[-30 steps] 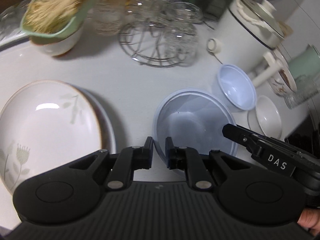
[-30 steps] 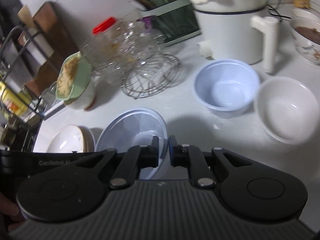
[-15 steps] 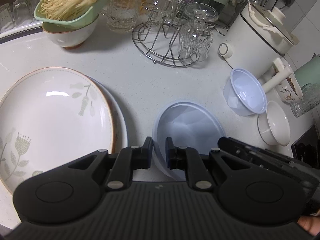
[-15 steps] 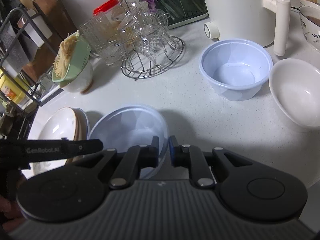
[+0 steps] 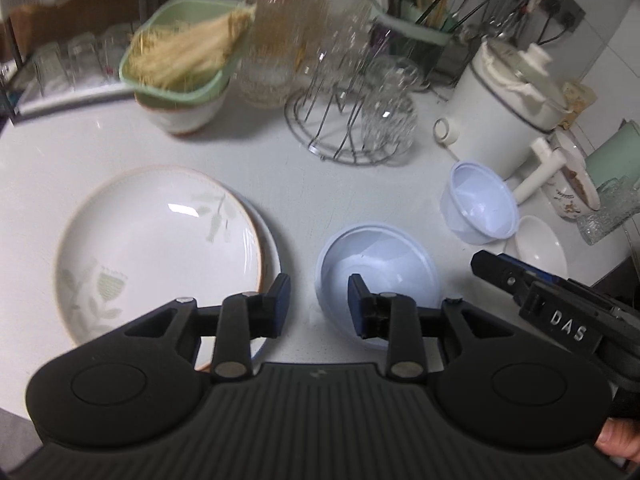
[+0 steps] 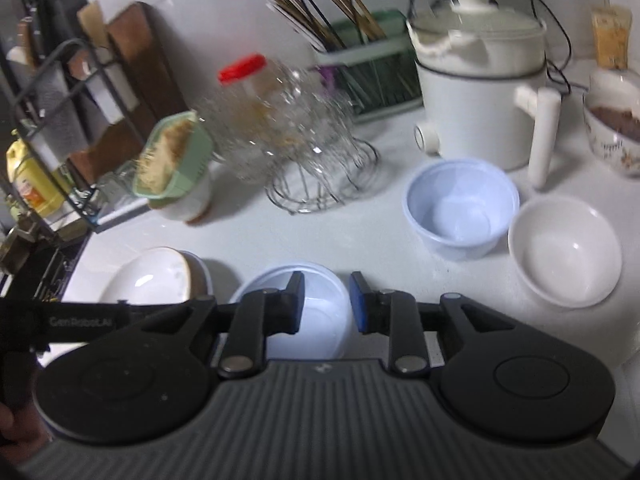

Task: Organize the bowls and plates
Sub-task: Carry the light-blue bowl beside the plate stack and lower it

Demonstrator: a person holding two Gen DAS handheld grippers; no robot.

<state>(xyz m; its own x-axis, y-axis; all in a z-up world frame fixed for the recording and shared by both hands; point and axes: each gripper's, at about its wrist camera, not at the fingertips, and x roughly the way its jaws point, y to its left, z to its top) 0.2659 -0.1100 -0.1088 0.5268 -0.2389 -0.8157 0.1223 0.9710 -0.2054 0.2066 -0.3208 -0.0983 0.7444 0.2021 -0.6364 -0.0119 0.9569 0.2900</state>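
Note:
A pale blue plastic bowl (image 5: 380, 272) sits on the white counter just ahead of both grippers; it also shows in the right wrist view (image 6: 312, 320). My left gripper (image 5: 319, 304) is open and empty, its right finger over the bowl's near rim. My right gripper (image 6: 326, 298) is open and empty above the bowl. A floral plate (image 5: 156, 248) lies stacked on another plate to the left. A second blue bowl (image 6: 460, 208) and a white bowl (image 6: 564, 248) stand at the right.
A wire rack of glasses (image 5: 352, 120), a green dish of noodles on a bowl (image 5: 184, 68), a red-lidded jar (image 5: 280, 32), a white cooker pot (image 6: 480, 88) and a utensil holder (image 6: 368, 60) line the back. A patterned bowl (image 6: 612, 128) stands far right.
Both grippers have opened and let go of the blue bowl's rim. Both have pulled back and up, and the bowl rests on the counter.

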